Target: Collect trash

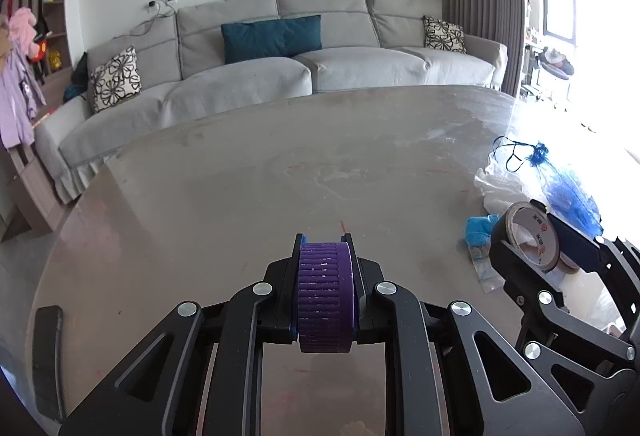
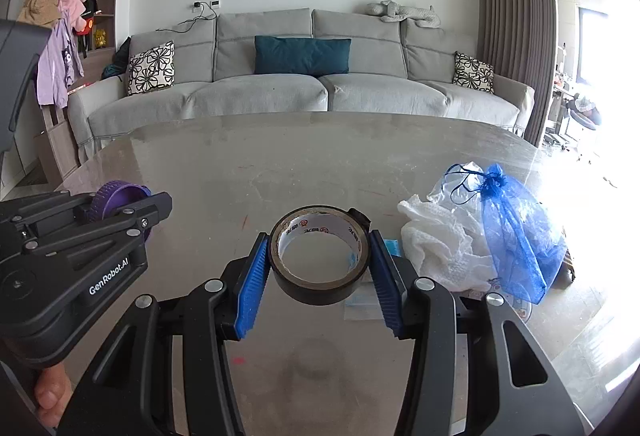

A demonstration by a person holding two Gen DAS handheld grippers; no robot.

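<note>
A ribbed purple cap stands on edge between the pads of my left gripper, which is shut on it above the grey table. In the right wrist view the same cap shows at the left, inside the left gripper. My right gripper is shut on a roll of black tape; its blue pads press both sides of the roll, which hangs a little above the tabletop. From the left wrist view the tape roll and right gripper are close by on the right.
At the table's right lie crumpled white plastic, a blue mesh drawstring bag, a small blue scrap and a clear wrapper. A dark phone rests near the left edge. A grey sofa stands beyond the table.
</note>
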